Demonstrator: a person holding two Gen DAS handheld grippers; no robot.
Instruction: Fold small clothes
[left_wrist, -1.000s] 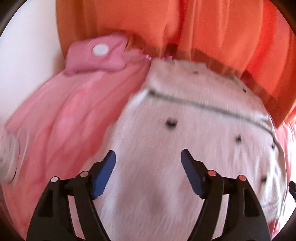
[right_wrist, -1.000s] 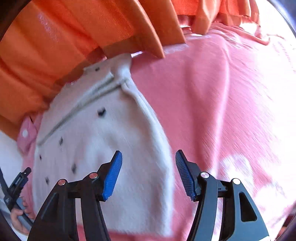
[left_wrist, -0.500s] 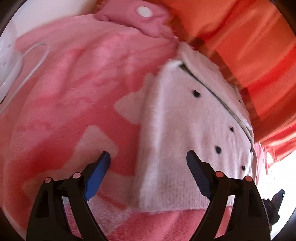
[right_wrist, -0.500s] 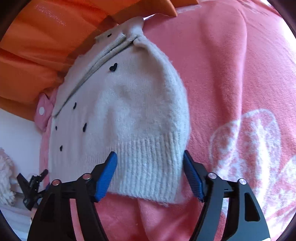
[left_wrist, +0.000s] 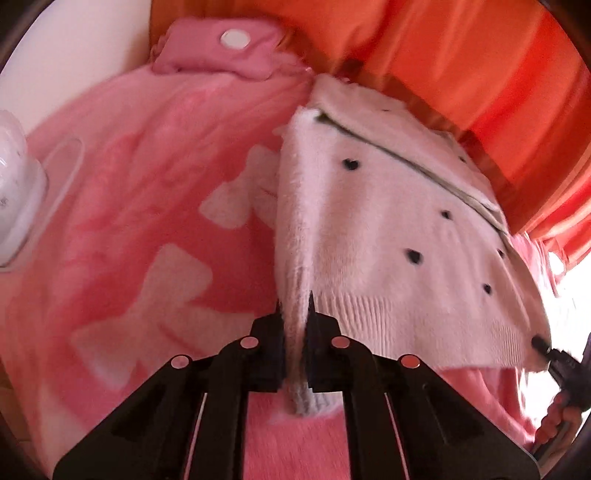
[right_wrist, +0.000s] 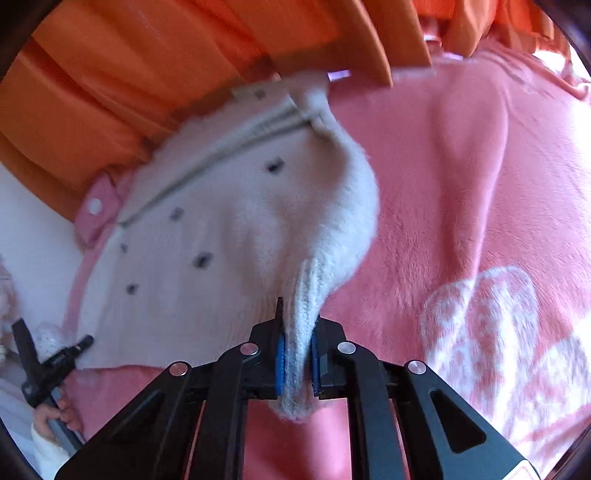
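A small white fuzzy sweater (left_wrist: 376, 229) with black heart dots lies on a pink blanket (left_wrist: 147, 229), its top against orange curtains. My left gripper (left_wrist: 294, 314) is shut on the sweater's near left hem corner. My right gripper (right_wrist: 296, 332) is shut on the near right hem corner of the sweater (right_wrist: 221, 236), which bunches up between the blue pads. Each gripper shows at the edge of the other view: the right one in the left wrist view (left_wrist: 554, 356), the left one in the right wrist view (right_wrist: 70, 352).
Orange curtains (left_wrist: 443, 55) hang along the far edge. A pink folded item with a white button (left_wrist: 221, 48) lies at the far left. A white round object (left_wrist: 14, 184) with a cable sits at the left. The pink blanket (right_wrist: 480, 221) stretches to the right.
Both grippers were open above the sweater's hem and have now closed on its two near corners. The hem is lifted and bunched in the jaws.
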